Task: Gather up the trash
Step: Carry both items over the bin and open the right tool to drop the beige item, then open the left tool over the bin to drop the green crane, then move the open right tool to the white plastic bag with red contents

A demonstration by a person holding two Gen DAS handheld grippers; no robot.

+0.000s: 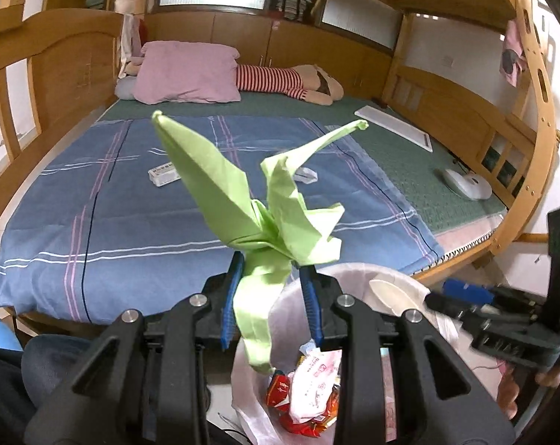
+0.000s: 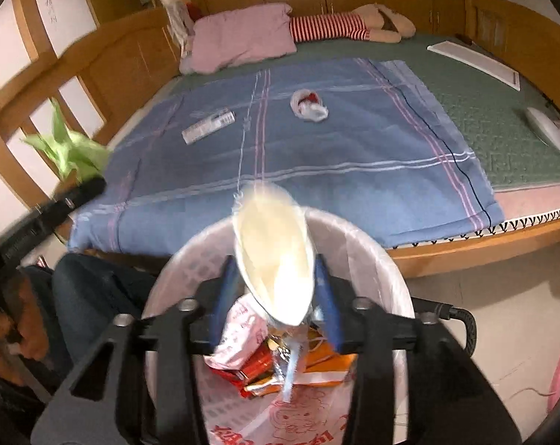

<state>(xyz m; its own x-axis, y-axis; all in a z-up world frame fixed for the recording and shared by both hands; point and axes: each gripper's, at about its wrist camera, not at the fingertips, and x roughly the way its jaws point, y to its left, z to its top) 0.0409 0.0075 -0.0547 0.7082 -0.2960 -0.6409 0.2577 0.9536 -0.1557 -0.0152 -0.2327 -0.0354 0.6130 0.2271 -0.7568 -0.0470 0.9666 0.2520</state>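
My left gripper (image 1: 269, 259) is shut on a crumpled green paper (image 1: 243, 193) and holds it over the near rim of a white-lined trash bin (image 1: 358, 270). The green paper also shows at the left of the right wrist view (image 2: 70, 152). My right gripper (image 2: 276, 267) is shut on a squashed white paper cup (image 2: 274, 256), above the bin (image 2: 369, 244). The bin holds red and white wrappers (image 2: 257, 363). On the blue blanket (image 2: 317, 155) lie a small white box (image 2: 207, 126) and a crumpled white bag (image 2: 309, 105).
A wooden bed frame (image 1: 57, 59) surrounds the mattress. A pink pillow (image 1: 187, 72) and a striped doll (image 1: 291, 81) lie at the far end. A white board (image 1: 395, 128) and a white device (image 1: 469, 183) lie on the green mat. The person's knee (image 2: 94, 289) is left of the bin.
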